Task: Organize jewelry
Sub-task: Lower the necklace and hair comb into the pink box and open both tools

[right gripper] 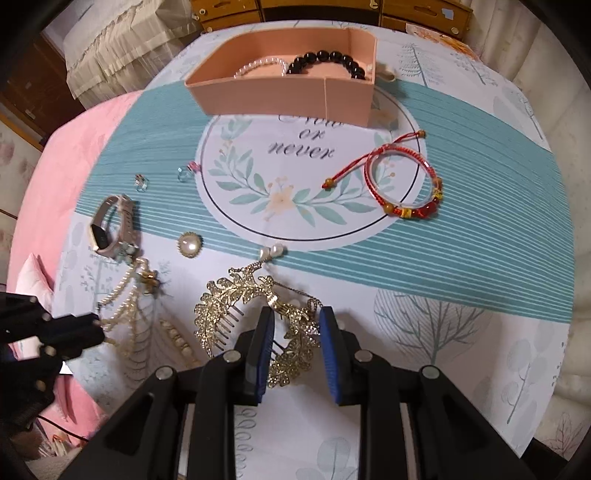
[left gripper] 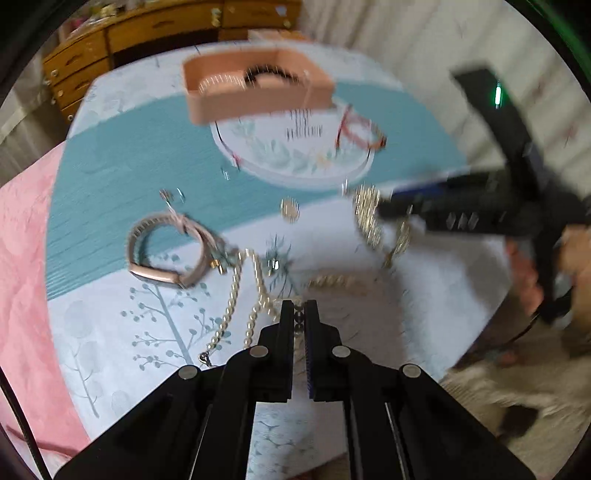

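Note:
A pink jewelry box point(right gripper: 280, 92) at the far side of the cloth holds a pearl bracelet point(right gripper: 258, 66) and a black bead bracelet point(right gripper: 328, 61); it also shows in the left wrist view point(left gripper: 255, 92). My left gripper point(left gripper: 299, 314) is shut on a pearl necklace point(left gripper: 236, 291), also seen in the right wrist view point(right gripper: 122, 295). My right gripper point(right gripper: 297, 321) is open around a gold leaf hair comb point(right gripper: 236, 306), its jaws on either side of it. The right gripper shows blurred in the left wrist view point(left gripper: 399, 206).
A red cord bracelet point(right gripper: 402, 184), a pink-gold watch point(right gripper: 110, 229), a pearl brooch point(right gripper: 190, 244), pearl earrings point(right gripper: 273, 252) and small crystal pieces point(right gripper: 141, 182) lie on the printed cloth point(right gripper: 480, 240). Pink bedding point(right gripper: 62, 166) lies left; wooden drawers point(left gripper: 147, 29) stand behind.

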A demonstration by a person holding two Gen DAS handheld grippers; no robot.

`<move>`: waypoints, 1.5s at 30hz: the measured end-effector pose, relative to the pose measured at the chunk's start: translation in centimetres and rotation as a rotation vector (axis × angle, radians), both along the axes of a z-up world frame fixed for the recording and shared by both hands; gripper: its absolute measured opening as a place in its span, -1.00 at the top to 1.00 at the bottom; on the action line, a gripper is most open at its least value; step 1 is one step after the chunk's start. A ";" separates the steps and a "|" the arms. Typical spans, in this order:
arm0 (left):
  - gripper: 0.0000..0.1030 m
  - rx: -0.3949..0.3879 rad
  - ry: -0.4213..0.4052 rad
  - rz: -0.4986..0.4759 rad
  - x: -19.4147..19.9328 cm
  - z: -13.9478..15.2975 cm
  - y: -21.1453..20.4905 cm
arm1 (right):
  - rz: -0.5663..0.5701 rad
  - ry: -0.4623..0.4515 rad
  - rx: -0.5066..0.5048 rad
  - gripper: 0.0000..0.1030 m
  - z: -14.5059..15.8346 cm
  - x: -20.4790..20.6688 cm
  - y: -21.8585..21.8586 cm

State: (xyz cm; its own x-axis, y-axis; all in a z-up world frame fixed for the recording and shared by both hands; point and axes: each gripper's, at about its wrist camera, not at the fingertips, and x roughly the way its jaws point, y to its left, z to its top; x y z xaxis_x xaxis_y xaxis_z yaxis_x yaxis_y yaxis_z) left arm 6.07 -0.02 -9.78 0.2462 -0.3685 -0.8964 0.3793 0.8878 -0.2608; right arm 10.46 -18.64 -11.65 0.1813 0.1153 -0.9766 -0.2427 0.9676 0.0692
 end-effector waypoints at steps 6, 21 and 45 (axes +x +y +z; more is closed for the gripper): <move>0.94 -0.059 -0.117 0.082 0.5 5.8 1.3 | 0.001 -0.099 0.041 0.52 4.8 -0.2 0.0; 0.94 -0.123 -0.454 0.189 4.8 22.6 1.4 | -0.060 -0.358 0.129 0.52 16.2 4.8 1.0; 0.94 0.023 -0.354 0.254 22.2 9.2 -3.9 | -0.171 -0.257 0.120 0.51 4.4 18.7 0.5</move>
